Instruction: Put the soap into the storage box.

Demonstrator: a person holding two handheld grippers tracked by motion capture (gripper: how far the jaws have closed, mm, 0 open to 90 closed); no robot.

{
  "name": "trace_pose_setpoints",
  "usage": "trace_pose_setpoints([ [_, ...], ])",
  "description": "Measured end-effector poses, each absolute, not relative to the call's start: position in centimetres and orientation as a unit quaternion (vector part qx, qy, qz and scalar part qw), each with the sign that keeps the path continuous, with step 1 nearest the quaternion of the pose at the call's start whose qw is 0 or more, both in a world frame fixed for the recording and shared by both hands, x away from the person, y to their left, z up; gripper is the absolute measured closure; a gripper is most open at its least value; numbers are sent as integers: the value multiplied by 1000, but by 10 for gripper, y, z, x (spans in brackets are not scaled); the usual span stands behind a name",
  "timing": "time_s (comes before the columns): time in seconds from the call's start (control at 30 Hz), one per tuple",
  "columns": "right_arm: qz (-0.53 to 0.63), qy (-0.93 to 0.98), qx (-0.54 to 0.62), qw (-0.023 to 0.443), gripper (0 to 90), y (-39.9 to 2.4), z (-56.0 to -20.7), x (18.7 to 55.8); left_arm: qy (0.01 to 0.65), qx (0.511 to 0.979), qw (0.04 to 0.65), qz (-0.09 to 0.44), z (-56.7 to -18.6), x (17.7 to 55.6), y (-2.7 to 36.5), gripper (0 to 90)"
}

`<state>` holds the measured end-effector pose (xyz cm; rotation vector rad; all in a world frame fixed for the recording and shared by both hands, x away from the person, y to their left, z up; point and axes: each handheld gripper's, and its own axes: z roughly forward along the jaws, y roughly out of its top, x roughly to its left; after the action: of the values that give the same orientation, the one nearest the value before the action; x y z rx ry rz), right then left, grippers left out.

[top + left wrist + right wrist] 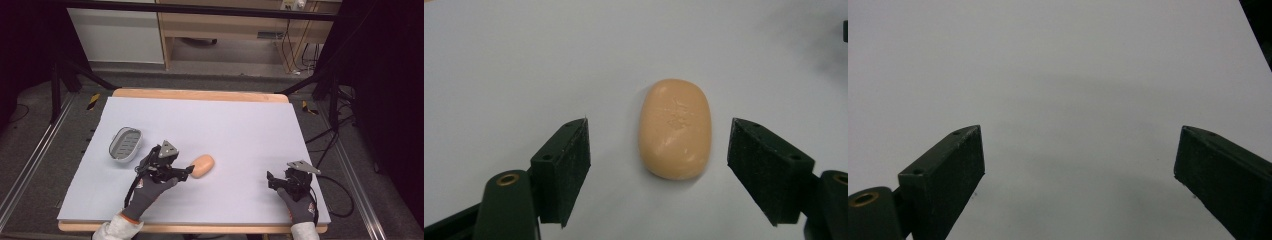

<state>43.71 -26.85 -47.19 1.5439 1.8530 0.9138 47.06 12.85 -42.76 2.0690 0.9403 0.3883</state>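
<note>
Left gripper (pixel 659 155): I hold it wide open, empty, jaws flanking the soap (pixel 675 128).
Right gripper (pixel 1078 165): open, empty.
Grip: I'd advance, then close gently across the soap's narrow sides.

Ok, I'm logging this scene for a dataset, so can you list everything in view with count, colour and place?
soap bar: one, peach-orange, on the sheet left of centre, lying between the left gripper's open jaws, untouched
soap dish: one, grey with a slotted floor, near the sheet's left edge, apart from the soap bar
sheet: one, pale lilac-white, covering the table top
table: one, light wood, edge showing at far and near sides
left gripper: one, black with grey plate, open, reaching toward the soap bar
right gripper: one, black with grey plate, open, over bare sheet at near right
gloved hands: two, grey gloves, white sleeves, at the near edge
</note>
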Motion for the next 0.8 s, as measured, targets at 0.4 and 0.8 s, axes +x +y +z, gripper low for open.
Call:
trace_pose_setpoints([
  [0.4,340,693,574,275,62,-268,-472,438,365,835,383,151,-434,481,111,247],
  [0.8,338,695,573,272,62,-267,-473,439,354,850,362,143,-443,488,95,250],
])
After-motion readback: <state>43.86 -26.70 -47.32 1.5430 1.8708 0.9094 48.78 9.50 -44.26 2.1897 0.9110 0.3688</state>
